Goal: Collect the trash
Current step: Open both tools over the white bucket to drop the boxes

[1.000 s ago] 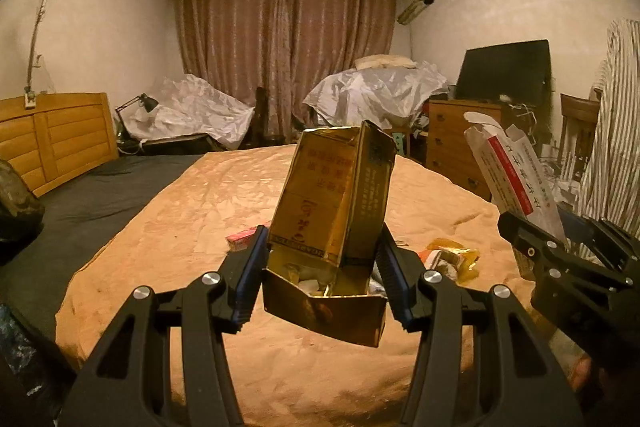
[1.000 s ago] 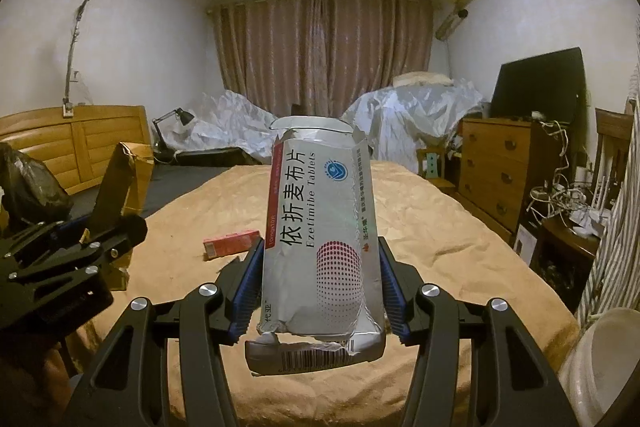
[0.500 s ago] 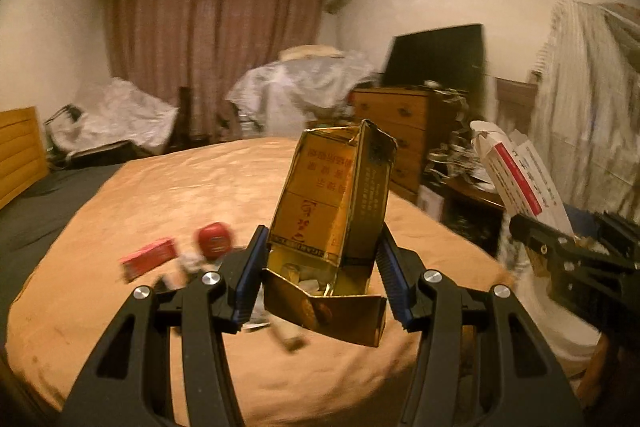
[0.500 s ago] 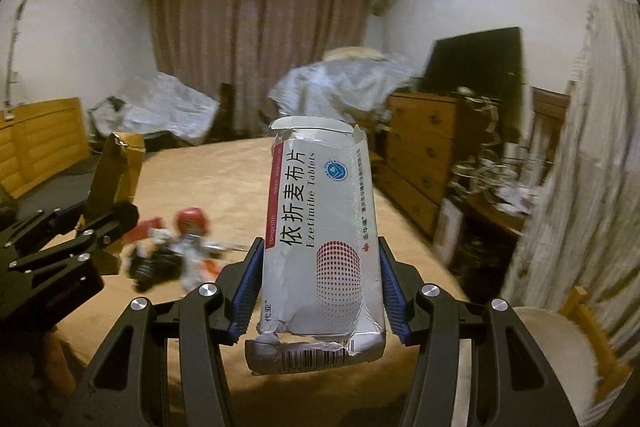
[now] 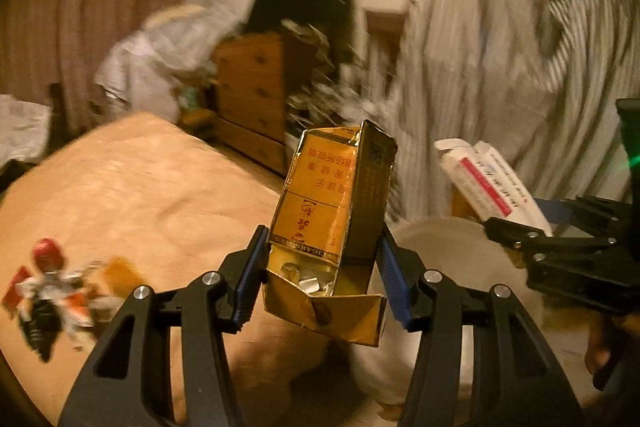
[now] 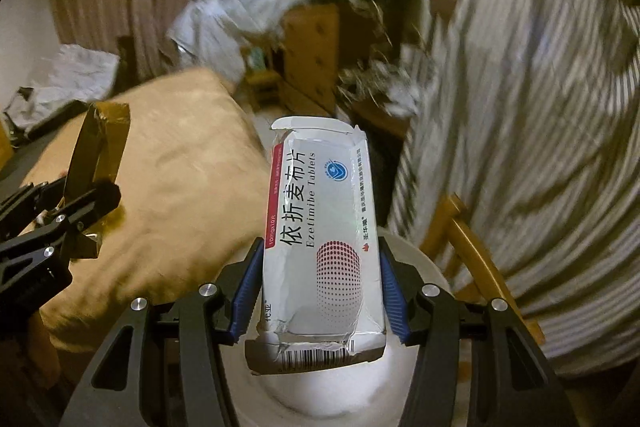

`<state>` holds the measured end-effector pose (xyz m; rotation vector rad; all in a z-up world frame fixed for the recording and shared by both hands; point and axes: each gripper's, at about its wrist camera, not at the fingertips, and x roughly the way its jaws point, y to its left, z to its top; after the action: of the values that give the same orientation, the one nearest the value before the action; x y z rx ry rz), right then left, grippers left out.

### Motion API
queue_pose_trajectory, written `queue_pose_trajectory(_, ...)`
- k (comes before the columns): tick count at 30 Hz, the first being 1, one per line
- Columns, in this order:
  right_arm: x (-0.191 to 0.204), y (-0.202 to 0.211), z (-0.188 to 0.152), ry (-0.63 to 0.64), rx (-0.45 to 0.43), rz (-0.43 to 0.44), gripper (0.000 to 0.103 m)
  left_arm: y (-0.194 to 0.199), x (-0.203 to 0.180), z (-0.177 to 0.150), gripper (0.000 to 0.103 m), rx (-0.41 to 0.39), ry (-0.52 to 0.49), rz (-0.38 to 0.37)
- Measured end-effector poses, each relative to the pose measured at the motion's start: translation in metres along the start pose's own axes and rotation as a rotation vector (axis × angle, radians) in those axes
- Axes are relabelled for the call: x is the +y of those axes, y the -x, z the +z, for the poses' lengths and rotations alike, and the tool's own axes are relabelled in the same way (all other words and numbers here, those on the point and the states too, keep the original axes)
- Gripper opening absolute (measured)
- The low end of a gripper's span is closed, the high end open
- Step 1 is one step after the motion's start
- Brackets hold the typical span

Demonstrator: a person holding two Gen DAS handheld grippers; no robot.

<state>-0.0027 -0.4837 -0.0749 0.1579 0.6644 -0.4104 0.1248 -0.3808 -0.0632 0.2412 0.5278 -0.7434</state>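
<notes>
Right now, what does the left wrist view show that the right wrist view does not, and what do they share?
Only the left wrist view shows the toy figure with a red head lying on the orange bedspread, and the open flap end of the gold cigarette pack clamped in the left tool.

Only the right wrist view shows the printed front of the white tablet box clamped in the right tool, and a wooden chair frame.

Both show each box, the bed, the wooden dresser, the striped cloth and the white bin.
</notes>
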Motion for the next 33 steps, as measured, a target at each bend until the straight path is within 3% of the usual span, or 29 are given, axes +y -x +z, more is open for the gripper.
queue_pose_trajectory(7,-0.056,-0.049,-0.023,-0.052,0.158,-0.024,0.055,-0.063,-0.04,-0.015,0.052,0.184,-0.03,-0.124)
queue_pose_trajectory(12,-0.055,-0.064,-0.045,-0.068,0.209,-0.023,0.055,-0.09,-0.055,-0.023,0.052,0.254,-0.036,-0.14)
queue_pose_trajectory(20,-0.047,-0.071,-0.055,-0.071,0.218,-0.02,0.056,-0.098,-0.052,-0.023,0.054,0.248,-0.038,-0.126)
queue_pose_trajectory(24,-0.044,-0.066,-0.053,-0.09,0.205,-0.013,0.07,-0.093,-0.05,-0.021,0.08,0.232,-0.032,-0.092)
queue_pose_trajectory(33,-0.044,-0.046,-0.049,-0.108,0.143,-0.019,0.071,-0.082,-0.045,-0.021,0.082,0.227,-0.014,-0.093)
